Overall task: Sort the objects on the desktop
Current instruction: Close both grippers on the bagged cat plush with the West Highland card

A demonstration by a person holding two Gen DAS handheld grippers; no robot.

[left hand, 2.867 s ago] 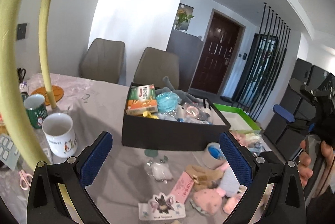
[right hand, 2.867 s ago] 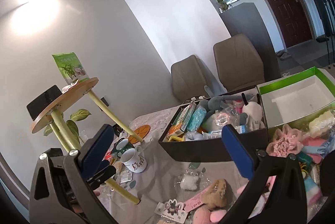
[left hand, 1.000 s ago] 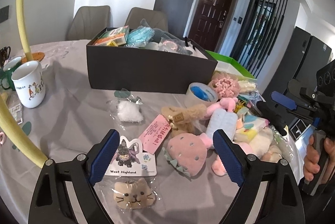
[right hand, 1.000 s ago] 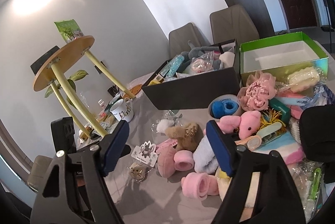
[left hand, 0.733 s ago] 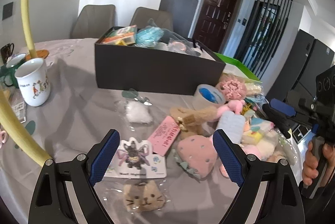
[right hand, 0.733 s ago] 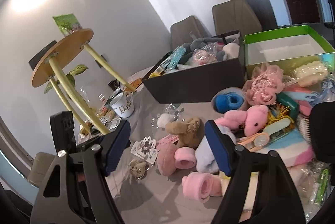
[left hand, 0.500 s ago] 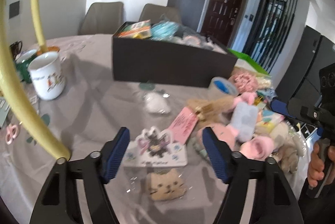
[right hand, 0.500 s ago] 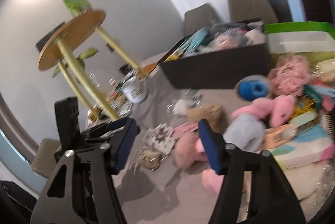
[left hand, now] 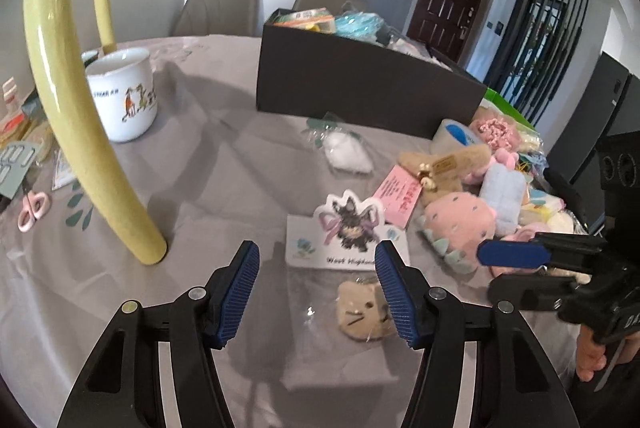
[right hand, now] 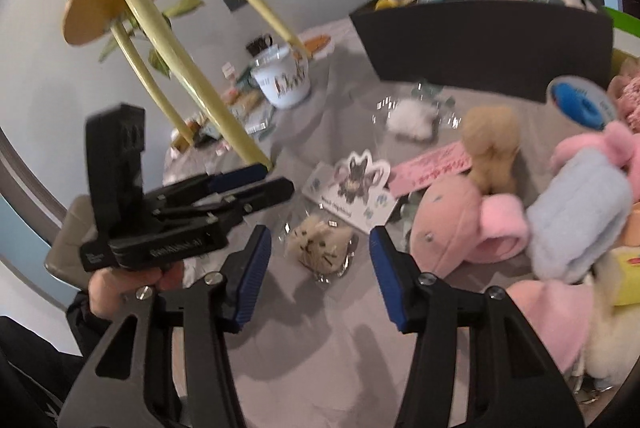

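A bagged beige cat charm [left hand: 362,310] on a white West Highland dog card [left hand: 346,232] lies on the grey tablecloth. My left gripper [left hand: 316,288] is open low over the cloth, the charm near its right finger. My right gripper [right hand: 320,270] is open just above the same charm [right hand: 320,246]. Each gripper shows in the other's view: the right one [left hand: 516,268] and the left one [right hand: 248,185]. A pink strawberry plush [left hand: 460,226], a pink tag [left hand: 398,195], a brown plush [left hand: 444,167] and a blue plush [left hand: 502,195] lie to the right.
A full black box [left hand: 360,83] stands at the back with a green box [left hand: 508,107] behind it. A white mug [left hand: 124,93] and a yellow stand leg [left hand: 84,131] are to the left, with pink scissors [left hand: 32,209]. A tape roll [left hand: 456,135] lies near the box.
Both grippers have dropped down and closed in on the cat charm from either side. Their jaws have narrowed but stay open. Nothing has been picked up.
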